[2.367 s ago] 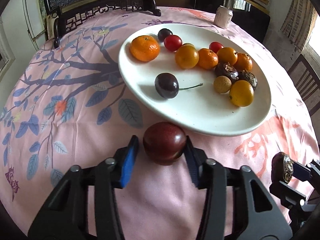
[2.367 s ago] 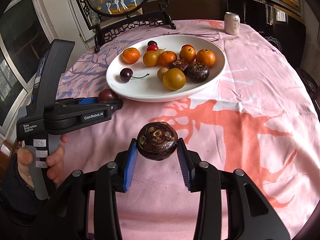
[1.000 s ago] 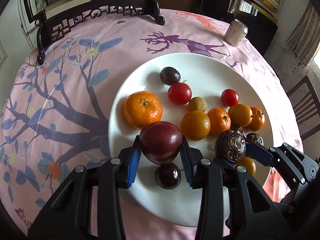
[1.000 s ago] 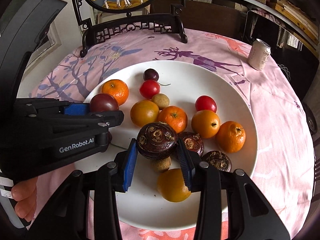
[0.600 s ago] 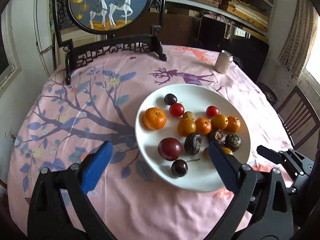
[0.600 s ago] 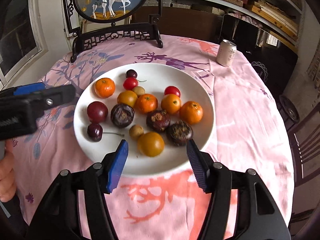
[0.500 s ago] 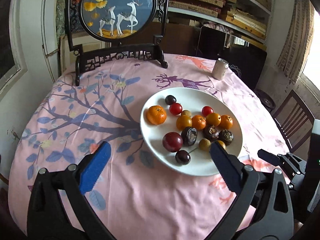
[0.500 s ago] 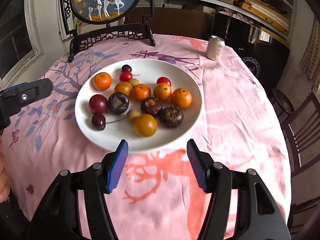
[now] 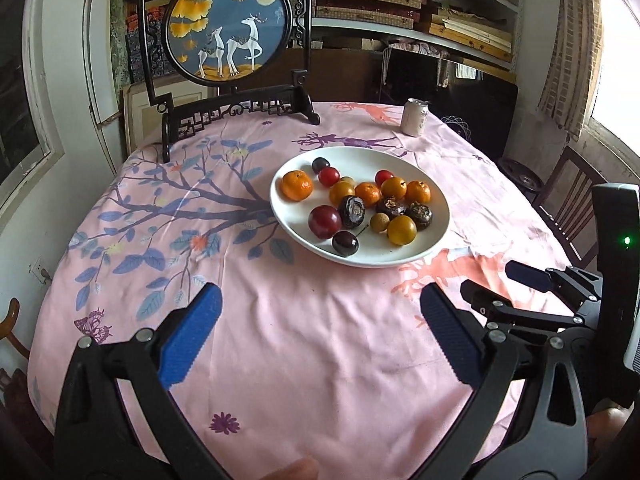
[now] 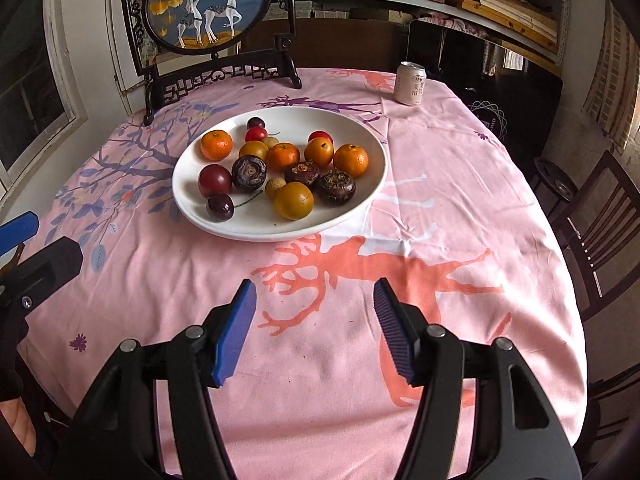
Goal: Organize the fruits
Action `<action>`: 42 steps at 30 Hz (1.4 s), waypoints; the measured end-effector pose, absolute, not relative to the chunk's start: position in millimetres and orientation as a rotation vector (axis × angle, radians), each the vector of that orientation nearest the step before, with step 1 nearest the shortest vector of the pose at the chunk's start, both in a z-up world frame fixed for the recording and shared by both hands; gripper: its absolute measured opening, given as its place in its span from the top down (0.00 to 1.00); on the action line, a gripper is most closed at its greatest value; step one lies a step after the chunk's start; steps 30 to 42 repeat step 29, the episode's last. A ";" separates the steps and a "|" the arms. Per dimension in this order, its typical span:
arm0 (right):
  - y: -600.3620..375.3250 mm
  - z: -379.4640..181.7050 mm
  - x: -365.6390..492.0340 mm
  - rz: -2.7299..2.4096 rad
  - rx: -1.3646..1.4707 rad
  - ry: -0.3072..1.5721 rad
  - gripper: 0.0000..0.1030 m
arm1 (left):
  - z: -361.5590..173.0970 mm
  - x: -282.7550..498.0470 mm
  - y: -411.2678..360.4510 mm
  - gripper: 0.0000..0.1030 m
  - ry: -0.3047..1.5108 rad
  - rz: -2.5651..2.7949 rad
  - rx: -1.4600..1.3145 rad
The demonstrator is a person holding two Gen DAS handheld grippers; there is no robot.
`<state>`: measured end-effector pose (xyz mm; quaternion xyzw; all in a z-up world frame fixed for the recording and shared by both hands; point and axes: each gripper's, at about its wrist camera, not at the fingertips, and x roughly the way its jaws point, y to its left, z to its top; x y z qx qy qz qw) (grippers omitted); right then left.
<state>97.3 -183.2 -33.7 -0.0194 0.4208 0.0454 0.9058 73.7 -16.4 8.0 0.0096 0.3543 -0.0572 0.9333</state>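
Observation:
A white plate (image 9: 434, 236) (image 10: 360, 200) on the pink tablecloth holds several fruits. Among them are a red plum (image 9: 324, 221) (image 10: 215, 180), a dark water chestnut (image 9: 351, 211) (image 10: 249, 173), a dark cherry (image 9: 345, 243) (image 10: 220, 207), tangerines (image 9: 296, 185) (image 10: 216, 145) and a yellow fruit (image 9: 401, 230) (image 10: 294, 200). My left gripper (image 9: 320, 336) is open and empty, well back from the plate above the near cloth. My right gripper (image 10: 314, 324) is open and empty, also back from the plate. It shows in the left wrist view (image 9: 496, 284) at the right.
A drink can (image 9: 415, 117) (image 10: 410, 83) stands at the table's far side. A framed deer screen (image 9: 230, 32) (image 10: 206, 4) on a dark stand is at the far left. A wooden chair (image 10: 600, 216) is at the right edge. The table edge is close below both grippers.
Both grippers let go of their fruit, the plum and the water chestnut, onto the plate, opened, and pulled back and up from the plate.

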 end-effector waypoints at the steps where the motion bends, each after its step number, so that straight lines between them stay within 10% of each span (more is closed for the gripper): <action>1: -183.3 -32.5 96.1 0.094 -0.039 0.865 0.40 | 8.8 72.5 -17.2 0.02 0.721 -0.115 0.024; 42: -184.0 -27.2 90.2 0.109 -0.018 0.858 0.40 | 6.3 74.3 -16.5 0.02 0.745 -0.120 0.002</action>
